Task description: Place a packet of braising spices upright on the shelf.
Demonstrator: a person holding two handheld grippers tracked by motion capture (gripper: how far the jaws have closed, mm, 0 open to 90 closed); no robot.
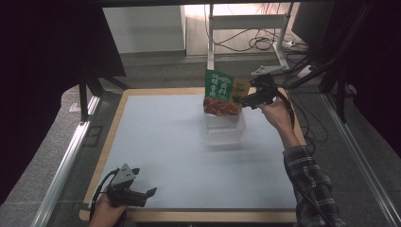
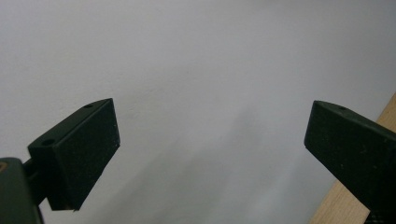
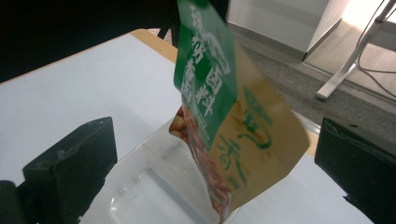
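Right gripper [image 1: 246, 98]: it is at the far right part of the table, just beside the snack pouch. Its jaws stand wide apart and press on nothing; the pouch is between them without touching either pad.
Snack pouch [image 3: 224, 116]: a green and tan bag with a picture of nuts on it. It stands upright, a little tilted, with its lower end inside the clear plastic container. In the high view its top rises well above the container rim.
Clear plastic container [image 1: 225, 130]: a transparent box on the table cover, in the far middle area, open at the top.
Left gripper [image 1: 144, 182]: it is low at the near left corner of the table, well apart from the pouch. Its jaws are apart and hold nothing; between them is the bare cover.
Table cover [image 1: 170, 142]: a pale sheet on a wooden table [image 1: 113, 125], whose edge shows around it.
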